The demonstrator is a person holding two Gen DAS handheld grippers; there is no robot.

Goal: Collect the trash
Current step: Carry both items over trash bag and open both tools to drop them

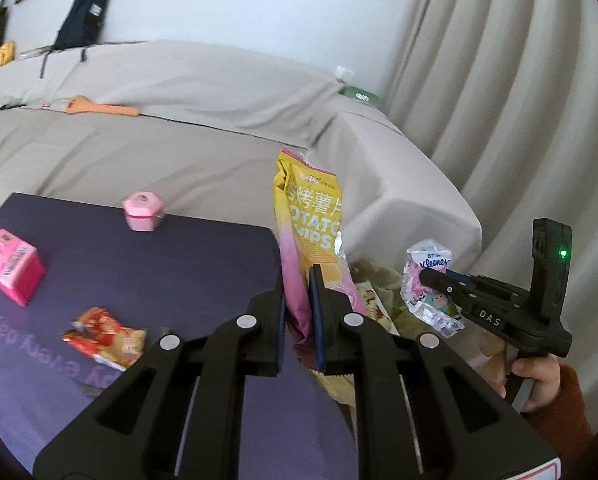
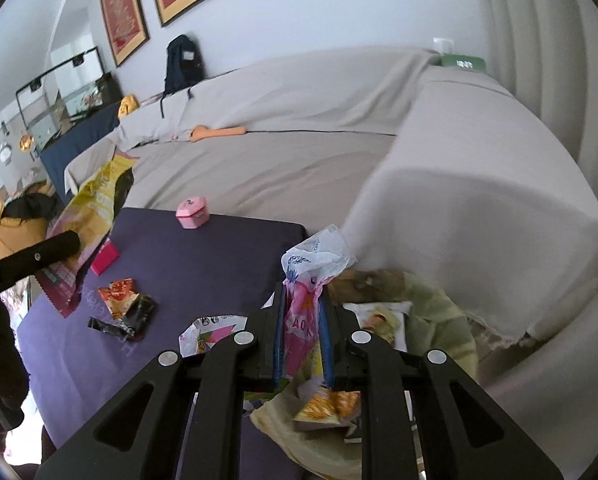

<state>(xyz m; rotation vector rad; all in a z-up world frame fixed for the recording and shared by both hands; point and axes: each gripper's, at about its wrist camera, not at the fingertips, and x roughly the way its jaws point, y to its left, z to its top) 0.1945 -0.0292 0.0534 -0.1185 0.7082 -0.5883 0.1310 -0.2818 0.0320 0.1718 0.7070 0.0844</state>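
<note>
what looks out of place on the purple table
A crumpled red-orange wrapper lies loose on the purple table, and a torn pink-and-white scrap sits near its front edge. The pink box and pink case look tidy.

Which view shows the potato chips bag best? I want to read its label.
The left wrist view: the potato chips bag stands upright and centred, print facing the camera, pinched by the left gripper. The right wrist view shows it only at the left edge, crumpled, its print unreadable.
</note>
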